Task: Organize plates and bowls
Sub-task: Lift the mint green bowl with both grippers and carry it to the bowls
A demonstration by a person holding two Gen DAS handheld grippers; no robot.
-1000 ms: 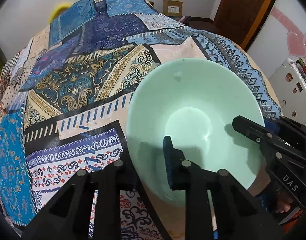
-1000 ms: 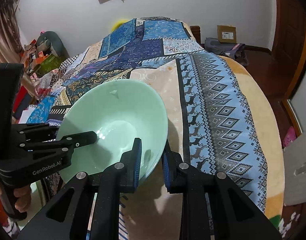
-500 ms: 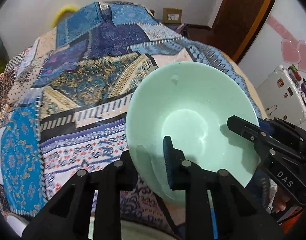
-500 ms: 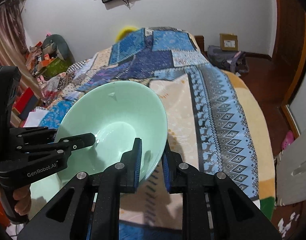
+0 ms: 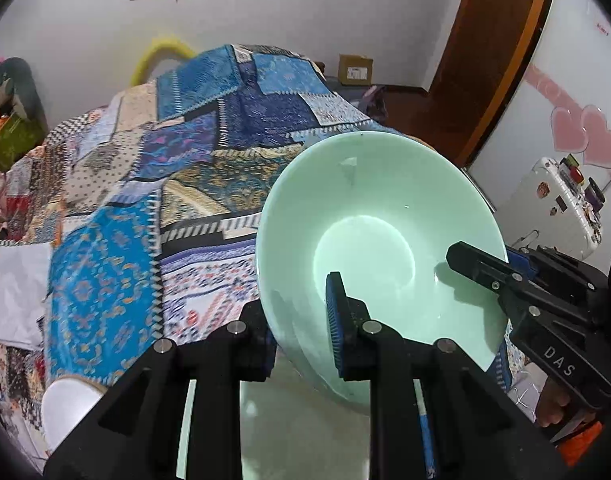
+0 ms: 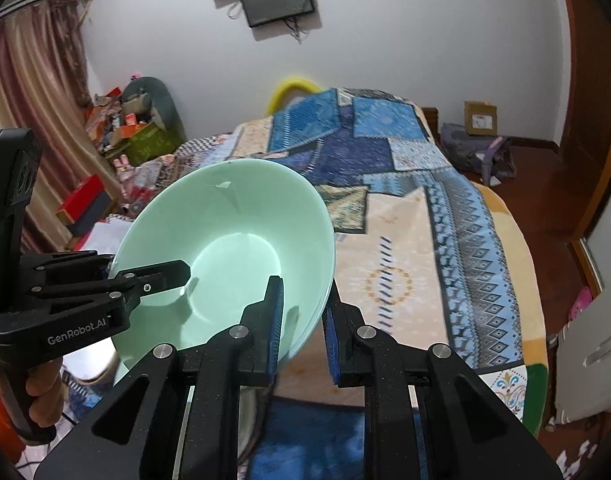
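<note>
A mint-green bowl (image 5: 369, 216) hangs tilted above the quilt-covered bed, held by both grippers on opposite sides of its rim. My left gripper (image 5: 301, 332) is shut on the near rim, one pad inside the bowl and one outside. In the right wrist view the same bowl (image 6: 233, 216) has my right gripper (image 6: 303, 332) shut on its right rim. Each view also shows the other gripper's black finger (image 5: 473, 260) (image 6: 165, 272) reaching into the bowl. A hand holds the left gripper's handle at the lower left of the right wrist view.
Under the lifted bowl lies another pale green dish (image 5: 305, 432), with a white bowl (image 5: 65, 408) to its left. The patchwork quilt (image 5: 209, 168) stretches beyond. A wooden door (image 5: 493, 60) and a white case (image 5: 561, 208) stand right; clutter (image 6: 121, 128) is piled at the left wall.
Both grippers have risen with the bowl still gripped. The bed looks farther below, and the green dish and white bowl beneath have come into view.
</note>
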